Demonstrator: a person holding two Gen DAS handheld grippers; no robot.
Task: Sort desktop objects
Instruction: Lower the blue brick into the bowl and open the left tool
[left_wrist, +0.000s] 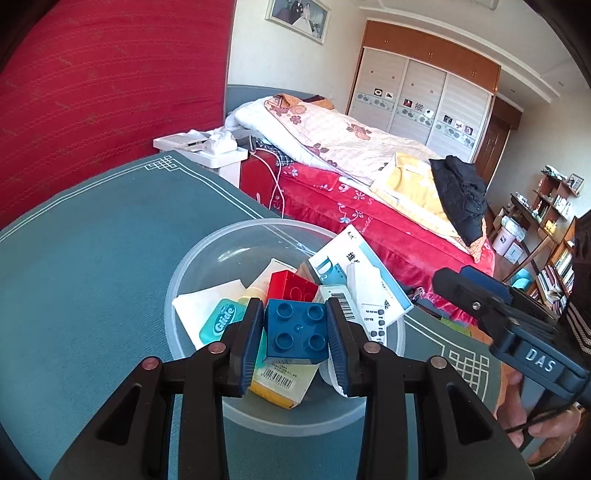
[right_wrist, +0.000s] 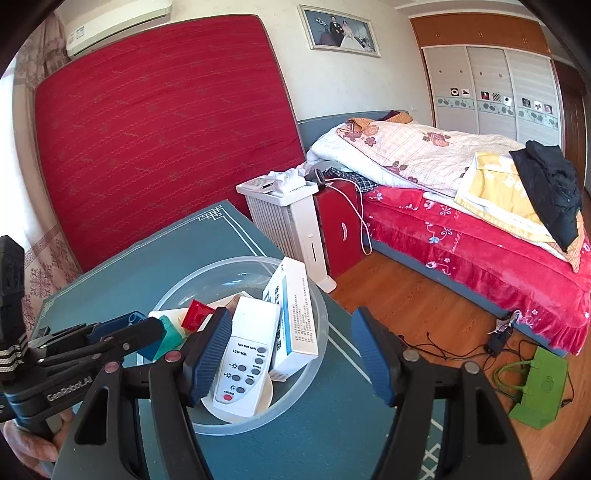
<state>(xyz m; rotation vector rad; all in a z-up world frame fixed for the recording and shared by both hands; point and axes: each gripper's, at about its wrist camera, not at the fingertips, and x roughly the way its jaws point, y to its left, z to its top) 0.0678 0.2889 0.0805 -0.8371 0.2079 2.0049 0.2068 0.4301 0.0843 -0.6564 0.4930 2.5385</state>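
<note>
The left gripper (left_wrist: 295, 332) was closed on a dark blue plastic building brick (left_wrist: 296, 329), its ribbed blue pads pressed against the brick's two sides, studs facing up. It held the brick just above the clear round plastic bowl (left_wrist: 207, 251), which stood on the teal table mat (left_wrist: 92, 240).

Inside the bowl, behind the blue brick, lay a red plastic building brick (left_wrist: 291, 286). Toward the bowl's left side sat a teal Glide floss container (left_wrist: 221, 320) on a white paper sheet (left_wrist: 201, 299). A white and blue carton (left_wrist: 347, 258) leaned on the bowl's far right rim, and a yellow and white barcoded box (left_wrist: 280, 384) lay at the bowl's near side under the brick.

The right gripper (right_wrist: 291, 354) stood with its jaws well apart and nothing between its pads, poised over the bowl's right rim. Beside its left pad, within the bowl, lay a white remote control (right_wrist: 245, 363) with grey buttons and one red button.

Beyond the bowl's far side stood a white heater (right_wrist: 291, 229), a red bedside cabinet (right_wrist: 341, 229) and a bed with a red cover (right_wrist: 480, 251).
</note>
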